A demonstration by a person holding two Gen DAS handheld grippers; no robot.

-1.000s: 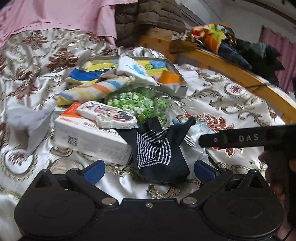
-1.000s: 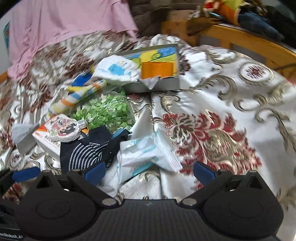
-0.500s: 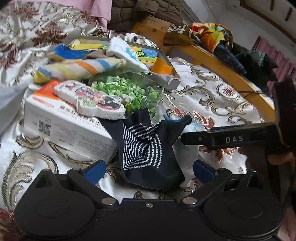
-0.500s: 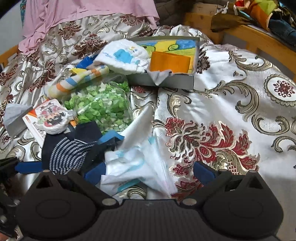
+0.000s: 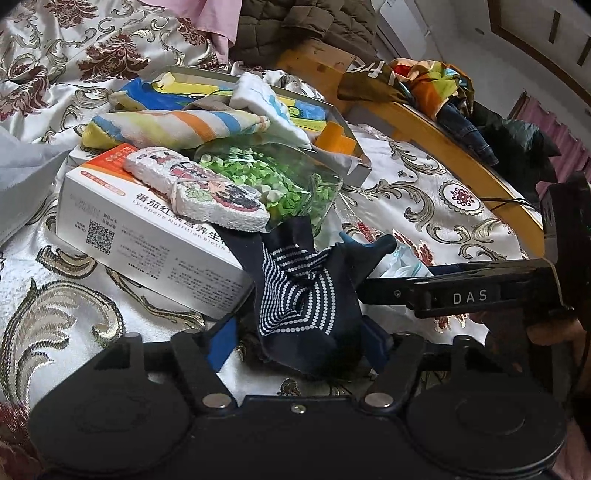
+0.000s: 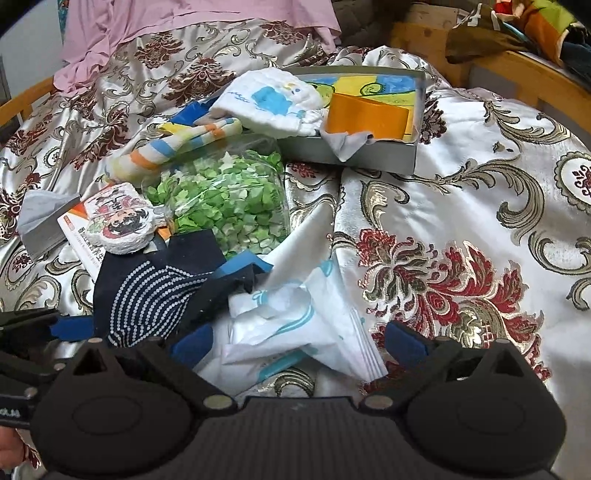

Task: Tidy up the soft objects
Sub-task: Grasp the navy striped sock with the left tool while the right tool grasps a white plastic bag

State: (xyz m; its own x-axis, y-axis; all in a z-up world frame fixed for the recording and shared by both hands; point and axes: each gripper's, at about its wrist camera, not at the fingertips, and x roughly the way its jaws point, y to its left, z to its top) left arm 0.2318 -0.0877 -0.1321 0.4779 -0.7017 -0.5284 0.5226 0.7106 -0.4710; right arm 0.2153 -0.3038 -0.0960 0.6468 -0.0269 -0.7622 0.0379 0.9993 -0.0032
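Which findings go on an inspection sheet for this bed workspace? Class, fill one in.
Surface: satin bedspread with floral pattern, rumpled.
Job's things: dark dotted sock; striped towel; white cloth in the grey box.
Clutter: bag of green bits, white carton, plastic packet.
Grippers: left hand-held gripper closing, sock between the jaws; right hand-held gripper closing, over the packet.
Cables: one dark cable on the wooden rail.
Surroundings: pink sheet, piled clothes.

I saw a white supplement carton [image 5: 147, 236] lying on the brocade bedspread [image 6: 461, 229], a clear bag of green paper stars [image 6: 225, 199] beside it, and a wooden bed rail [image 5: 436, 136] behind.
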